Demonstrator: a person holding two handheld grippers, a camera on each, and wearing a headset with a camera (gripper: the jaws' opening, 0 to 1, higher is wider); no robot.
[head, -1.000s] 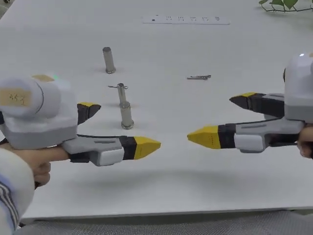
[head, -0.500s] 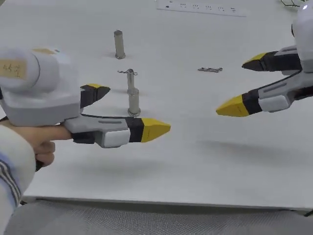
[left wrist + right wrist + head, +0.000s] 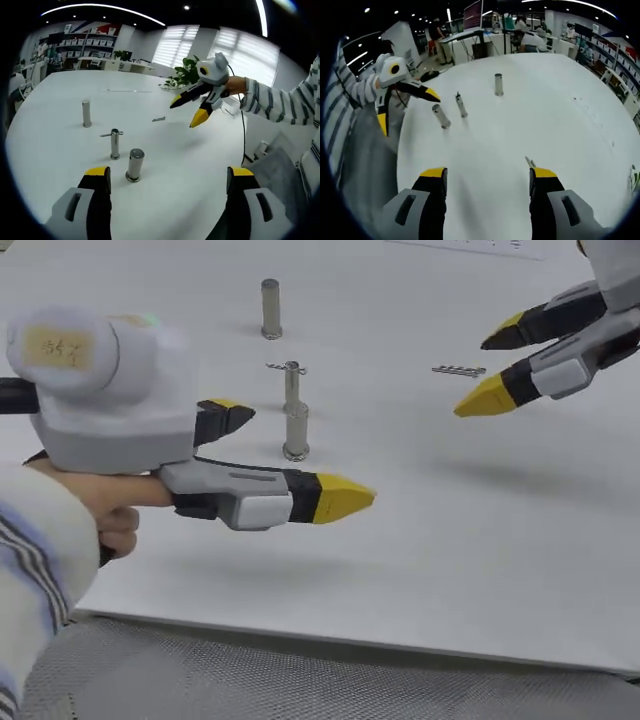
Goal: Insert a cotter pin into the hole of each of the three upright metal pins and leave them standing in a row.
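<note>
Fetching the loose cotter [image 3: 459, 370] appears to be the step in hand. It lies flat on the table [image 3: 480, 500], well right of the middle pin [image 3: 291, 380], which carries a fitted cotter [image 3: 278, 367]. The near pin [image 3: 296, 430] and far pin [image 3: 270, 308] stand bare, in line with the middle pin. The right gripper [image 3: 488, 175] hovers near the loose cotter, jaws wide apart and empty. The left gripper [image 3: 168, 175], equally wide and empty, hangs in front of the middle pin. Advice: lower squarely, then close across the shank, leaving the tip free for insertion.

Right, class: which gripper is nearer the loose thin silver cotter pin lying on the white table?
Right. The right gripper hovers just beside the loose cotter pin, jaws open; the left gripper is far off, by the nearest upright metal pin.
</note>
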